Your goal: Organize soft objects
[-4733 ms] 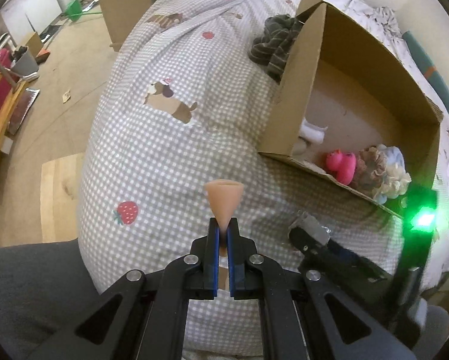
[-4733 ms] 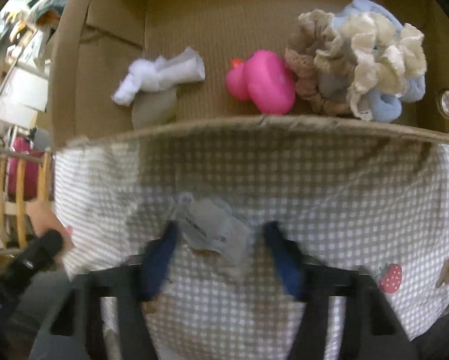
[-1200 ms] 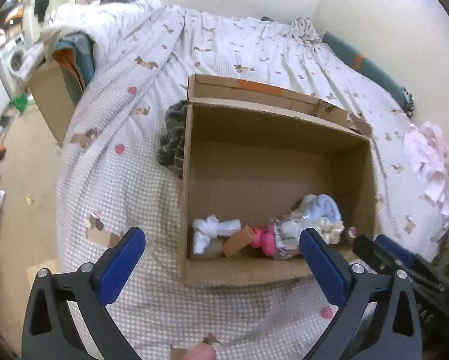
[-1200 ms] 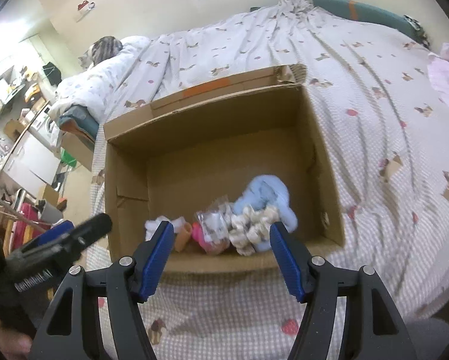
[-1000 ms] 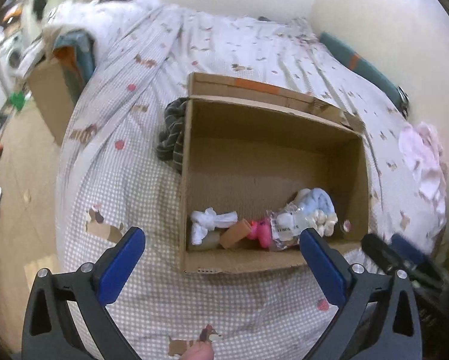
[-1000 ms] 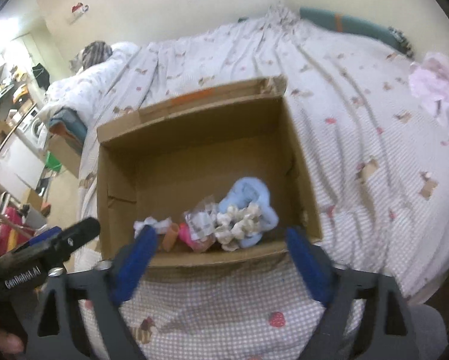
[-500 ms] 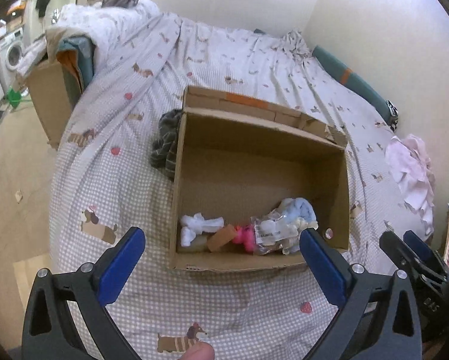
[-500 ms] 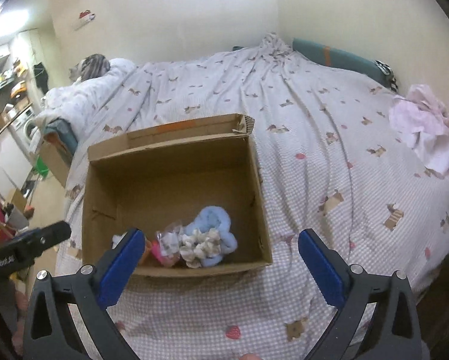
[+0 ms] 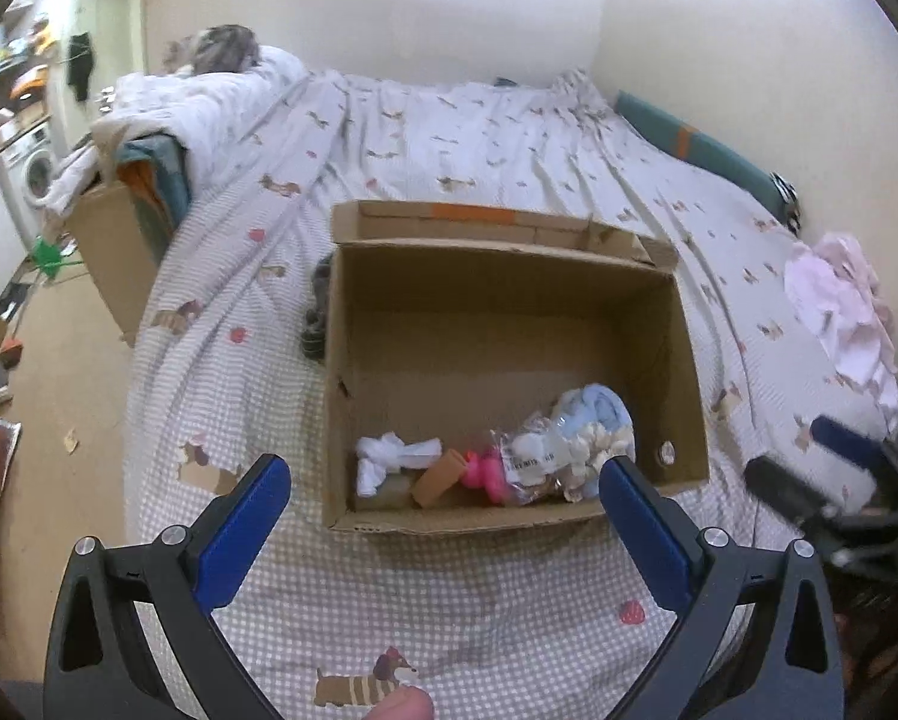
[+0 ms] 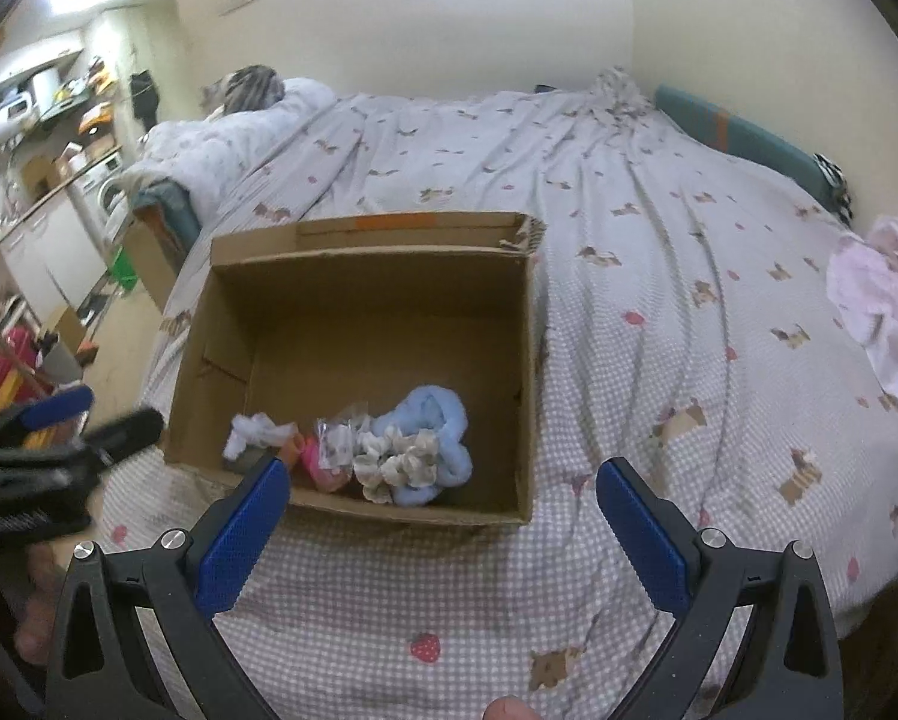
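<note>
Left wrist: box [image 9: 508,516] beyond spread jaws

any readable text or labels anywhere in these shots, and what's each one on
No text here can be read in full.
Clear plastic packet in the cardboard box: a white label with a line of dark print, too small and blurred to read.
Left tongs, seen from the right wrist view: white lettering on the black body, too blurred to read.
Orange tape on the box flap: no print visible.
Bedspread: dog and strawberry pictures only, no words.
</note>
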Tool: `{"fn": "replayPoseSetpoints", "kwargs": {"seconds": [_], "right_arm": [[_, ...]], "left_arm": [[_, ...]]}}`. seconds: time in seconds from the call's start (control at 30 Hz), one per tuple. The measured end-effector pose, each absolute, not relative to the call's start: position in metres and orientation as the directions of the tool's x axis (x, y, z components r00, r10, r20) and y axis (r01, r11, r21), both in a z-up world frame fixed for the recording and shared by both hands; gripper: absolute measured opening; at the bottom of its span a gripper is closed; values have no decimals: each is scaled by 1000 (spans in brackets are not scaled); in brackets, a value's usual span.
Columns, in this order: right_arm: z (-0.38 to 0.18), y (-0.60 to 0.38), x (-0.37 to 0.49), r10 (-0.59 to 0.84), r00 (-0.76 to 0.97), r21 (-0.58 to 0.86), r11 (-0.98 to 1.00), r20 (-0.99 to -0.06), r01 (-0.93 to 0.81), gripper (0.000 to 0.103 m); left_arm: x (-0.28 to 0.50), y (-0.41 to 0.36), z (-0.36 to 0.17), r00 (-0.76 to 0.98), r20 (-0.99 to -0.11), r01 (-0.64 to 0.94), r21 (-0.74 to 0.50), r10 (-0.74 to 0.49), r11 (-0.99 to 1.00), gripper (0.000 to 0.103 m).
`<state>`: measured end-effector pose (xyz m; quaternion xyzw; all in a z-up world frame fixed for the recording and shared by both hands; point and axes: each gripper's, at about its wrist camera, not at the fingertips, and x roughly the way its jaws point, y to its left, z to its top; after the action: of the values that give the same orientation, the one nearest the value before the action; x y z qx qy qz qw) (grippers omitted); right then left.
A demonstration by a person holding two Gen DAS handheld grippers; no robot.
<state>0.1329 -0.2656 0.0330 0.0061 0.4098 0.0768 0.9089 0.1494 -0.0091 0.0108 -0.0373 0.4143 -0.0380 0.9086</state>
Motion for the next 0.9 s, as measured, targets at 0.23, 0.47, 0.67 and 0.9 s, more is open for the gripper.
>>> {"fn": "replayPoseSetpoints", "kwargs": {"seconds": [0.23,0.47,0.67,0.9], "right_arm": [[12,-264,132,162,644,129,987,-747,-99,103],[7,-264,129,141,650,125,990,-746,-71,103],[7,-268,127,124,657,117,992,-744,-55,103],[9,-269,126,118,664,110,992,-739,-53,103]], "left_arm": [[128,4,2,655,-756,-20,-32,-11,999,103],[124,11,-10,638,-770,-51,-48,-5,998,103],[127,2,-13,648,-762,-33,-24,3,999,103],[128,0,-12,658,-753,-32,-17,9,999,103]]}}
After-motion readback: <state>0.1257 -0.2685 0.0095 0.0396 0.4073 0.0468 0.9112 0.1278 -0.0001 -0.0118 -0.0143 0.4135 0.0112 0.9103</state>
